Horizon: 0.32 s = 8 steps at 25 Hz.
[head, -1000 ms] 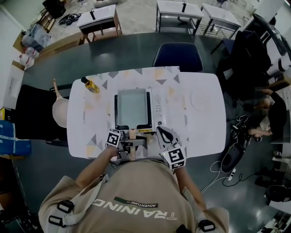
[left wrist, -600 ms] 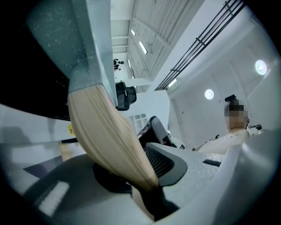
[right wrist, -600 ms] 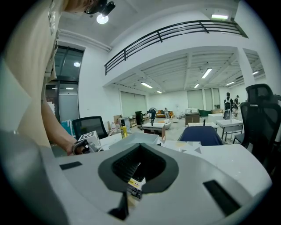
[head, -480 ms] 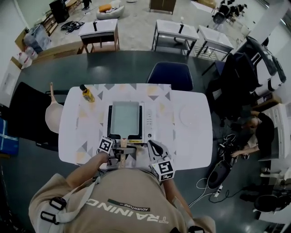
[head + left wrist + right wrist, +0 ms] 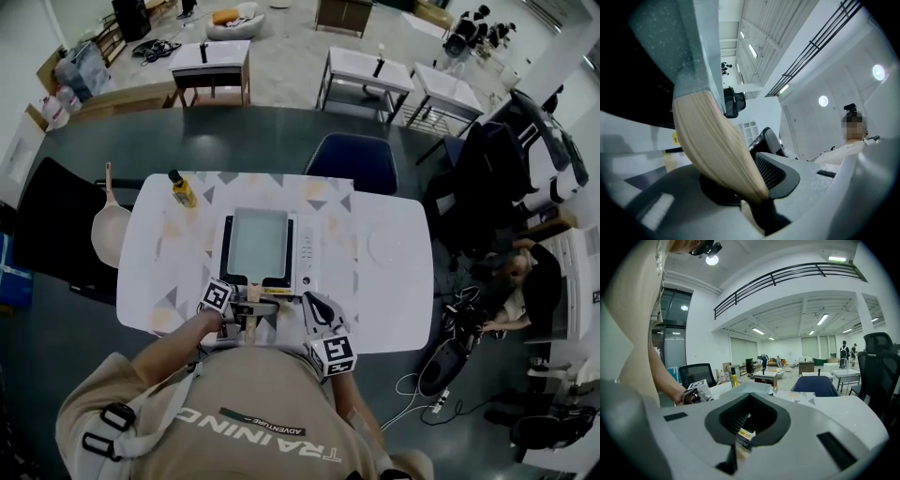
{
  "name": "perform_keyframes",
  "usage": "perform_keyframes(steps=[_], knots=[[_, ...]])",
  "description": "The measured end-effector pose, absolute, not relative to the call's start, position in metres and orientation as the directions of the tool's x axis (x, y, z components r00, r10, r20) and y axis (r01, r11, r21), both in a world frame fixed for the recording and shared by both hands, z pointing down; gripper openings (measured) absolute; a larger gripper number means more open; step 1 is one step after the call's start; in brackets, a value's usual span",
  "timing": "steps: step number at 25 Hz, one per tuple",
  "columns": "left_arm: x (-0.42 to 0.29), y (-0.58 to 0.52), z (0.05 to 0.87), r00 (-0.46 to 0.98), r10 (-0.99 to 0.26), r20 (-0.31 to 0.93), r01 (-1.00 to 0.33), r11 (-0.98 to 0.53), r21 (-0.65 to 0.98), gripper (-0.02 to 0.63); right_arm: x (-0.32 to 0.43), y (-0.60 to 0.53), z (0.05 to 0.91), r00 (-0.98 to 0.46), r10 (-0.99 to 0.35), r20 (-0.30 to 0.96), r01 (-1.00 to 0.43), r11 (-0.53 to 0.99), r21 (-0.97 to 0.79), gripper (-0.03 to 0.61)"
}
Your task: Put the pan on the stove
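My left gripper [image 5: 754, 197] is clamped on the wooden handle [image 5: 717, 145], a pale, straight-grained bar that runs up from between the ribbed dark pads. Beyond the jaws the handle joins the pan [image 5: 258, 244], a rectangular tray of grey, speckled metal with straight walls. From above, the pan lies over the black-framed stove [image 5: 307, 253], directly ahead of this gripper, with the handle pointing back at me. I cannot tell whether its base is resting on the stove or just clear of it.

Just to the right, my right gripper [image 5: 312, 302] has its grey moulded jaws together and nothing clamped. Its tip is just short of the stove's near edge.

Both grippers are at the near edge of the white table [image 5: 394, 300], whose cloth carries grey and yellow triangles. Ahead and to the left stands a yellow bottle [image 5: 181, 188] with a dark cap.
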<state>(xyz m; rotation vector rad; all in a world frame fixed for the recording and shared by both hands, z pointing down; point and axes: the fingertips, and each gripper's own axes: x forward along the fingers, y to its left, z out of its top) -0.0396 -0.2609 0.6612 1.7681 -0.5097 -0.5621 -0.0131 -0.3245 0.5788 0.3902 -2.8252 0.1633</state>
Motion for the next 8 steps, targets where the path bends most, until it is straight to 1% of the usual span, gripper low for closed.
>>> perform_keyframes(steps=[4, 8], knots=[[-0.0391, -0.2617, 0.6584, 0.789, -0.602, -0.120, -0.048, -0.256, 0.966, 0.097, -0.0131, -0.3233, 0.5807, -0.920, -0.258, 0.296, -0.294, 0.952, -0.082, 0.003], [-0.0457, -0.2620, 0.6608, 0.790, -0.605, -0.101, -0.070, -0.252, 0.965, 0.097, -0.0203, -0.3182, 0.5798, -0.921, -0.255, 0.295, -0.290, 0.954, -0.082, 0.003]])
